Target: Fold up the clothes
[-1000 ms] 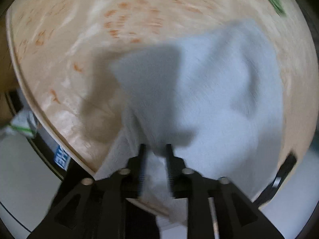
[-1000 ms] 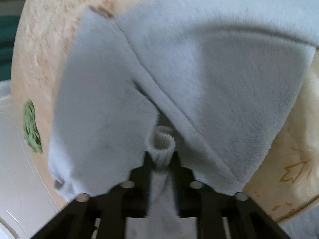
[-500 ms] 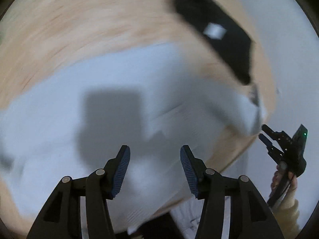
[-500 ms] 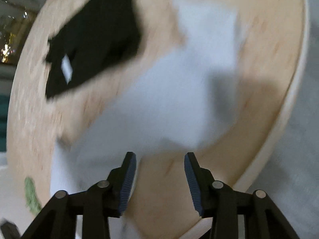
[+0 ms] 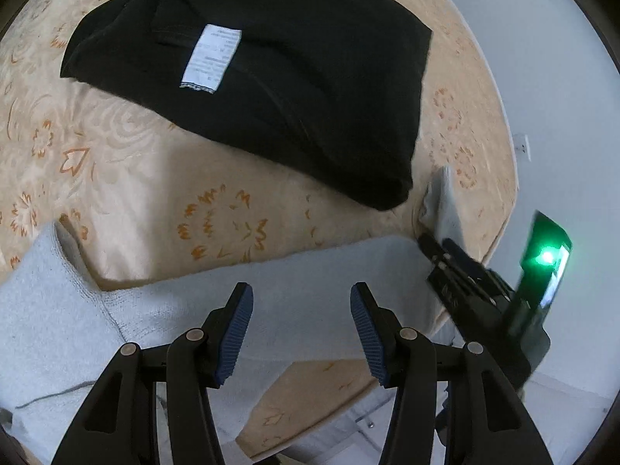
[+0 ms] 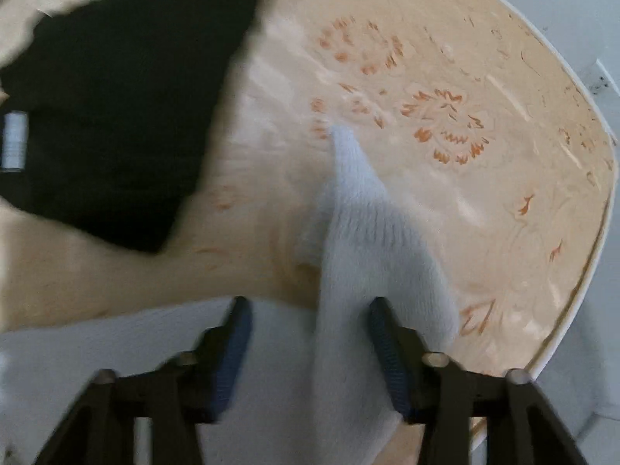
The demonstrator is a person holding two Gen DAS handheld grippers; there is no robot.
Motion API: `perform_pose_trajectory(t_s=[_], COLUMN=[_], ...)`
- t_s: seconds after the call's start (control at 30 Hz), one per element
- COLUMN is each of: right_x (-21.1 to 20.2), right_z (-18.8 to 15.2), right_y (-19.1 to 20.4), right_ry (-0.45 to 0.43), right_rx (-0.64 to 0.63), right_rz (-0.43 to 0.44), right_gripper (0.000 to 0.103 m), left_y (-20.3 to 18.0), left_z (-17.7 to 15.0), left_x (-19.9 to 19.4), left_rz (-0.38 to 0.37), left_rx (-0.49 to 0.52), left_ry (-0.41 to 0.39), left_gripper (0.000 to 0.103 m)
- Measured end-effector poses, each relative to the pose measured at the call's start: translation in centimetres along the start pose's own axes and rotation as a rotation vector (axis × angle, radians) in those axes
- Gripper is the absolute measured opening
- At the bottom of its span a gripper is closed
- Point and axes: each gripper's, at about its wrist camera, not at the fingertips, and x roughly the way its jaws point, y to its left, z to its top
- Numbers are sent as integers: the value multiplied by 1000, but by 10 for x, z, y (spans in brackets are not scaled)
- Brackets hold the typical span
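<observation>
A pale grey knit garment (image 5: 329, 271) lies spread across the near part of the round table (image 5: 155, 193). My left gripper (image 5: 302, 294) hovers over it, open, with nothing between its pads. At the right, one sleeve (image 6: 364, 224) stands up in a ridge. My right gripper (image 6: 306, 310) straddles that ridge and its jaws are closing. The sleeve touches the right pad, while a gap shows at the left pad. In the left wrist view the right gripper (image 5: 440, 242) sits at the sleeve end near the table's edge.
A folded black garment (image 5: 271, 77) with a white label (image 5: 211, 58) lies farther in on the table, also seen in the right wrist view (image 6: 116, 116). The table's rim (image 6: 589, 271) curves close by on the right, with pale floor beyond.
Both grippers let go of the pale garment and opened. The left one swung across the table, bringing the black garment into view. The right one now narrows around the sleeve.
</observation>
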Motion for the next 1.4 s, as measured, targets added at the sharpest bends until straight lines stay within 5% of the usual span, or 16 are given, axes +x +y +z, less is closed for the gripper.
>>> perform_pose_trajectory(t_s=[0.03, 0.2, 0.33, 0.6, 0.8, 0.87, 0.9, 0.93, 1.1, 1.17, 1.27, 1.4], right_x=[4, -40, -107, -176, -194, -199, -201, -202, -197, -183, -166, -142], right_z=[4, 0, -23, -70, -135, -156, -166, -176, -231, -245, -254, -237], right_y=[-4, -26, -14, 98, 188, 215, 226, 237, 285, 285, 261, 208], right_ry=[16, -91, -228, -260, -161, -126, -111, -96, 26, 110, 183, 177], right_rx=[26, 153, 107, -229, -378, -425, -446, -468, -551, -506, -367, -170], right_rz=[-7, 144, 403, 602, 735, 760, 766, 773, 772, 777, 736, 570], right_gripper=[4, 4, 4, 4, 4, 4, 4, 4, 16, 44, 44, 45], left_y=[-5, 44, 95, 179, 230, 252, 264, 272, 311, 327, 343, 365], left_z=[-9, -17, -42, -127, -207, -237, -251, -263, -316, -330, -344, -355], left_x=[-17, -47, -80, -128, -126, -125, -125, -127, -160, -174, -194, -205], left_rz=[-14, -226, -377, -516, -568, -581, -592, -598, -517, -473, -350, -216], left_rx=[-18, -172, -301, -519, -714, -810, -864, -895, -911, -925, -915, -922], left_ry=[4, -1, -65, -156, -139, -175, -199, -217, -357, -387, -426, -433], left_gripper=[53, 53, 57, 68, 68, 51, 26, 18, 11, 11, 11, 11])
